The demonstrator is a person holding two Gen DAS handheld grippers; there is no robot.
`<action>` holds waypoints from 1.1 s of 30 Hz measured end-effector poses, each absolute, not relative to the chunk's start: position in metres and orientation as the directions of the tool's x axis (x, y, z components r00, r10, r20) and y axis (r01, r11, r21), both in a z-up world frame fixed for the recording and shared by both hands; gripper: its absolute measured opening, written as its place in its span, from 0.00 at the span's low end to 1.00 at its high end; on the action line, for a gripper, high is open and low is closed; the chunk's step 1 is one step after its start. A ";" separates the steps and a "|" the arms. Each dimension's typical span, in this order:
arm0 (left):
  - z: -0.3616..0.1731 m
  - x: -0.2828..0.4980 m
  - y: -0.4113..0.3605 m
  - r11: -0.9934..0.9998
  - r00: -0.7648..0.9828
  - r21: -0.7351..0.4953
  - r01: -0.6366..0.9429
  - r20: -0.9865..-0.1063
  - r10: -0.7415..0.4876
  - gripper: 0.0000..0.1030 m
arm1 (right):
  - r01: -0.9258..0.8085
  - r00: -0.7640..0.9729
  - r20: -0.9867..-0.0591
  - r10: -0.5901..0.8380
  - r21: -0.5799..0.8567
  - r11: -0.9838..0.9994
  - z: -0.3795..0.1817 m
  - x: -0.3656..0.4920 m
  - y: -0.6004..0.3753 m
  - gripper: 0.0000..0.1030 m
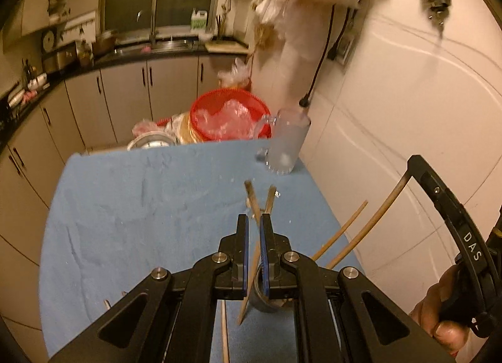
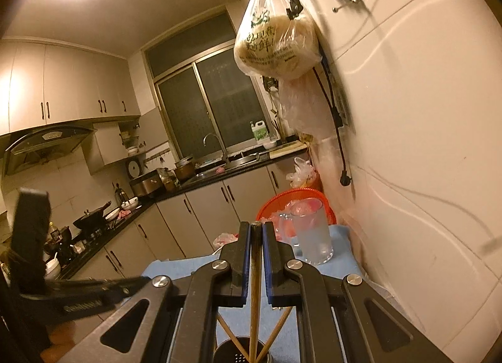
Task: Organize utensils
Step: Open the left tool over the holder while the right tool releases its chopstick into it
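My left gripper [image 1: 254, 219] is shut on two crossed wooden chopsticks [image 1: 251, 198] above the blue cloth [image 1: 141, 206]. Their tips stick out past the fingers, and their lower ends hang over a dark round holder [image 1: 265, 298] just under the jaws. My right gripper [image 2: 256, 225] is shut on one upright chopstick [image 2: 254, 281], which runs down into the same holder [image 2: 240, 351]. Two more chopsticks [image 2: 279, 325] lean out of that holder. In the left wrist view the right gripper [image 1: 414, 164] shows at the right edge, with a hand [image 1: 439, 319] on its grip.
A frosted glass mug [image 1: 288, 143] [image 2: 313, 237] stands at the cloth's far right corner by the white wall. Behind it sits a red mesh basket [image 1: 229, 118] with plastic bags. The left tool's black frame [image 2: 78, 294] crosses the right wrist view's left side. Counters line the left.
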State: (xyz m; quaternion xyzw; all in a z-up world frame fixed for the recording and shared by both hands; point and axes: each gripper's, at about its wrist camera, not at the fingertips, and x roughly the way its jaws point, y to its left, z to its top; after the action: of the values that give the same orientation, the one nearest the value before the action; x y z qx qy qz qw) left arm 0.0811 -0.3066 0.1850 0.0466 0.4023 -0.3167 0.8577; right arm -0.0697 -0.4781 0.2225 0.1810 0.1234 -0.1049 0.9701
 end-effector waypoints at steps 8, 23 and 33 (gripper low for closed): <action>0.155 0.099 -0.316 0.771 0.369 -0.206 0.603 -0.784 -0.498 0.15 | 0.235 0.927 -0.355 -0.118 0.307 0.922 0.200 -0.055 -0.468 0.11; 0.117 0.113 -0.345 0.769 0.352 -0.141 0.623 -0.827 -0.438 0.40 | 0.208 0.926 -0.368 -0.080 0.322 0.924 0.195 -0.060 -0.463 0.11; 0.103 0.117 -0.354 0.768 0.311 -0.168 0.617 -0.845 -0.435 0.10 | 0.198 0.918 -0.394 -0.051 0.341 0.919 0.187 -0.060 -0.462 0.11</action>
State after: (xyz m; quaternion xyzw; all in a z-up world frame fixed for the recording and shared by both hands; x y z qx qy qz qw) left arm 0.1167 -0.3537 0.1026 0.0936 0.4872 -0.3272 0.8043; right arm -0.0598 -0.4618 0.1873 0.1906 0.1921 -0.0648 0.9605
